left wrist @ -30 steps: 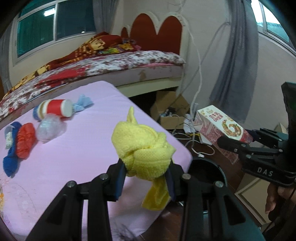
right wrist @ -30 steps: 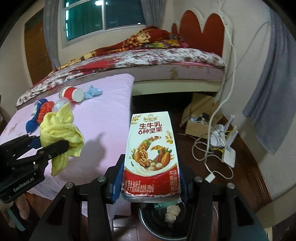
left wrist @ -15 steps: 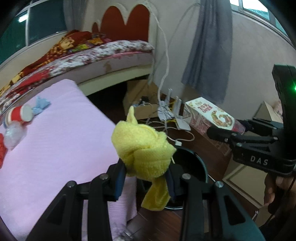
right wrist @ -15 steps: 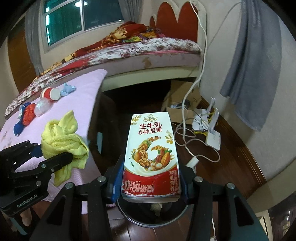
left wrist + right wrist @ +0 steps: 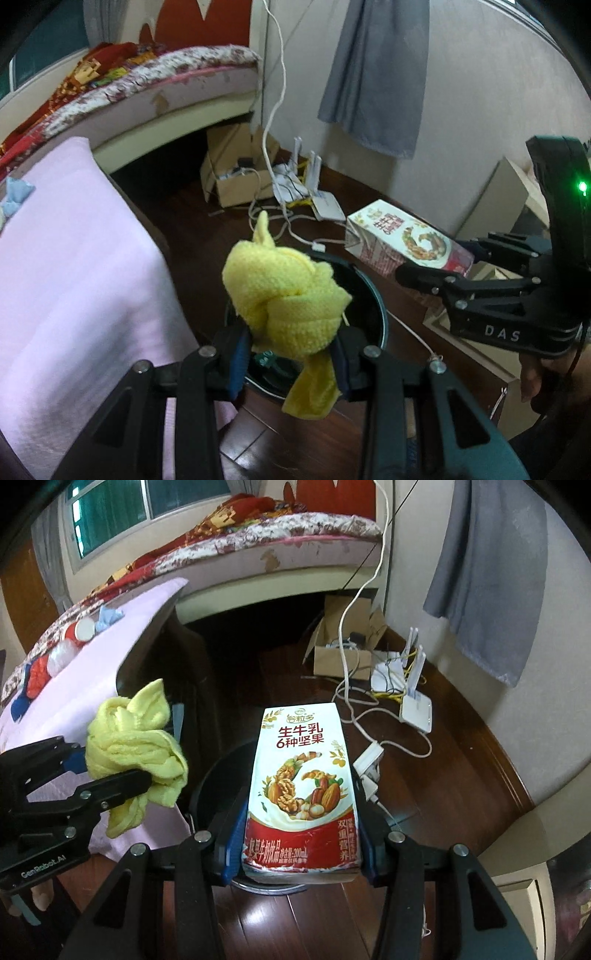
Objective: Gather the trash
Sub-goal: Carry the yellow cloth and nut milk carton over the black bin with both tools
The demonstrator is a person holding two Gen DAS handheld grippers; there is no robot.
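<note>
trash bin (image 5: pixel 373 295), black and round, is taken as the landmark; it stands on the dark wood floor (image 5: pixel 443 794), just beside the pink-covered table (image 5: pixel 74 277) edge. behind the bin a cardboard box (image 5: pixel 341 653) with cables and a white router (image 5: pixel 415 705) are seen on the floor, well apart from it.

milk carton (image 5: pixel 301 790), red and white, is held upright-ish over the bin, pinched at its lower sides by the right gripper (image 5: pixel 299 834); pads are pressed on the carton walls. yellow cloth (image 5: pixel 284 295), knotted, is clamped in the left gripper (image 5: pixel 288 350), a loose tail hanging below; it sits above the bin's near rim on the table side. a bit of other waste is glimpsed inside the bin, not identifiable.

more trash is left on the table, far from the bin: red-and-white cup (image 5: pixel 79 629), blue scrap (image 5: pixel 109 614), clear plastic wad (image 5: pixel 61 659), red and blue bits (image 5: pixel 31 679).

step judged: carry done, drop stage. next move is judged to need both items centred over the bin mouth, then jaws spread so they fall in; the cloth tail may snag on a pad, and the carton could clip the rim if released off-centre.
</note>
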